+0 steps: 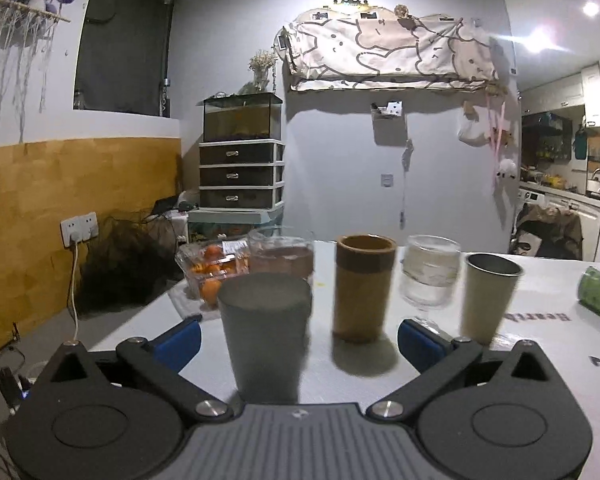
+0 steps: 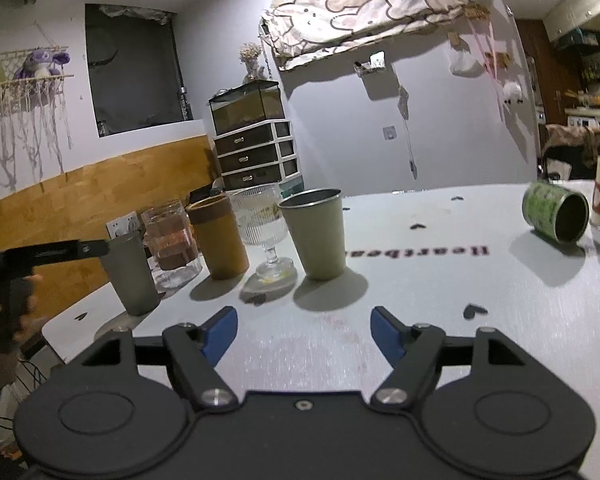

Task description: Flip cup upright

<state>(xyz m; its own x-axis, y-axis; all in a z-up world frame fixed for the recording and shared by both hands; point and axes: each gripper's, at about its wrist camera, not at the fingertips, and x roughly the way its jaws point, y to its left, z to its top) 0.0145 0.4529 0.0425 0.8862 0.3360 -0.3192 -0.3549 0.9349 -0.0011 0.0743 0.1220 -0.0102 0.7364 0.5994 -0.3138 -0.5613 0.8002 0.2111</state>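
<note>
The green cup (image 2: 556,214) lies on its side at two o'clock from the wide, empty right claw (image 2: 303,332), mouth toward it, nearer than the left claw (image 1: 299,338), also wide.

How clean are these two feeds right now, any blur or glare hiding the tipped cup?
Left wrist: motion blur smears the grey cup, and ceiling-light flare sits top right; the green cup lies at the edge. Right wrist: sharper, the green cup shows clearly on its side, with hard shadows.
</note>
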